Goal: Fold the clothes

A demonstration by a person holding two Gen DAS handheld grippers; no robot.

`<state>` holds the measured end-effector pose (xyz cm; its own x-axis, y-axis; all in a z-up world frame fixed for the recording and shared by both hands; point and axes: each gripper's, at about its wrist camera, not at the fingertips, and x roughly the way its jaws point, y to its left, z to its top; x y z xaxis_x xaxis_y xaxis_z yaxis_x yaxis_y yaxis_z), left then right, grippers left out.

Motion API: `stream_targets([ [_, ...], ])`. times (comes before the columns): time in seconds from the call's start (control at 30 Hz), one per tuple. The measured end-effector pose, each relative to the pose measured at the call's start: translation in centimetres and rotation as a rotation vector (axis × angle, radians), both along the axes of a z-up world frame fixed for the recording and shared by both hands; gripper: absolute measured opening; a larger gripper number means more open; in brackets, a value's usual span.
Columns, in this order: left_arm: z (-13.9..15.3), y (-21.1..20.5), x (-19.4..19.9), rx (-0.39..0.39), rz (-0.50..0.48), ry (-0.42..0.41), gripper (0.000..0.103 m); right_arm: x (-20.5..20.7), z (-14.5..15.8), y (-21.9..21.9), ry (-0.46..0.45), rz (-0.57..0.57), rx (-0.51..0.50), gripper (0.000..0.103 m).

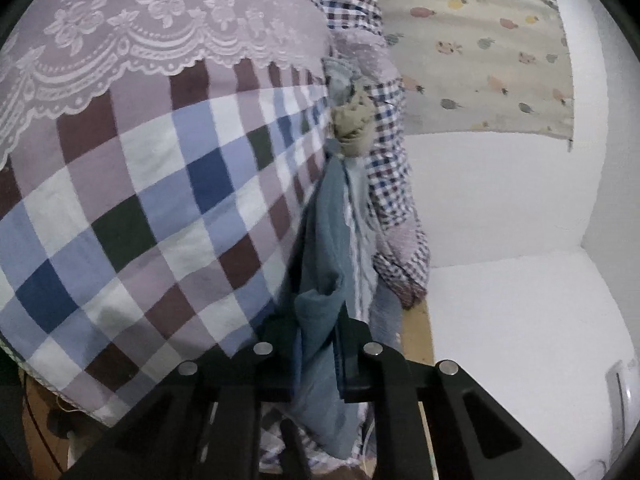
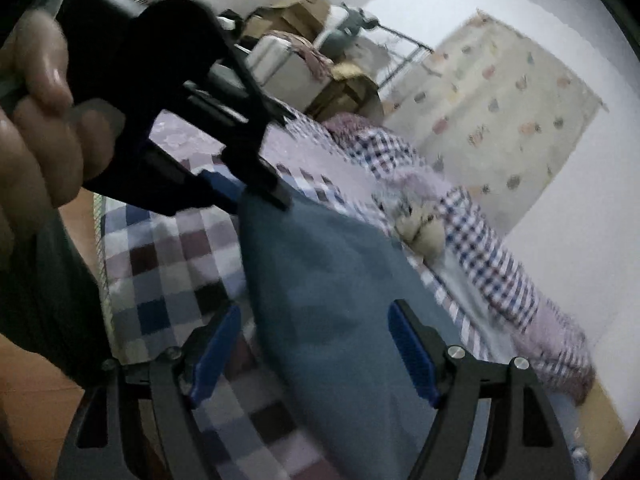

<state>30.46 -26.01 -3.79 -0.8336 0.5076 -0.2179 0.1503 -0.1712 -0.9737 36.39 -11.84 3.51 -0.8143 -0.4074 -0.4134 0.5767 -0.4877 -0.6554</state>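
A blue-grey garment lies lifted over a checked bedspread. My left gripper is shut on an edge of that blue-grey garment, which hangs bunched between the black fingers. In the right wrist view the left gripper pinches the garment's upper corner, held by a person's hand. My right gripper is open, its blue pads on either side of the cloth's lower part without closing on it.
A checked bedspread with a lace cover fills the left. A small-check shirt and a beige bundle lie beside the garment. White wall, patterned hanging cloth, boxes beyond.
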Motion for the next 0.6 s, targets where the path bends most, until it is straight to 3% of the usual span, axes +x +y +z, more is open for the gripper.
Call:
stream_targets([
  [0.2,0.4,-0.7,0.0,0.043,-0.053,0.061,0.011,0.5,-2.1,-3.4,0.177,0.059,0.080,0.080],
  [0.3,0.4,-1.0,0.2,0.052,-0.060,0.061,0.011,-0.5,-3.0,-4.5,0.204,0.021,0.096,0.080],
  [0.4,0.5,-1.0,0.2,0.052,-0.061,0.057,0.011,-2.0,-3.3,-5.1,0.176,-0.028,0.095,0.078],
  [0.47,0.4,-0.9,0.4,0.051,-0.056,0.047,0.011,-2.7,-2.9,-5.2,0.147,-0.048,0.074,0.065],
  [0.5,0.3,-0.9,0.7,0.052,-0.053,0.042,0.011,-3.1,-2.6,-5.2,0.122,-0.054,0.067,0.034],
  [0.53,0.3,-0.9,0.7,0.052,-0.052,0.037,0.017,-3.5,-2.3,-5.3,0.097,-0.061,0.060,0.011],
  [0.57,0.3,-0.8,0.8,0.052,-0.054,0.034,0.025,-3.8,-2.1,-5.3,0.071,-0.067,0.054,0.012],
  [0.6,0.5,-0.7,0.8,0.053,-0.056,0.037,0.052,-3.8,-1.7,-5.2,0.060,-0.066,0.043,0.012],
])
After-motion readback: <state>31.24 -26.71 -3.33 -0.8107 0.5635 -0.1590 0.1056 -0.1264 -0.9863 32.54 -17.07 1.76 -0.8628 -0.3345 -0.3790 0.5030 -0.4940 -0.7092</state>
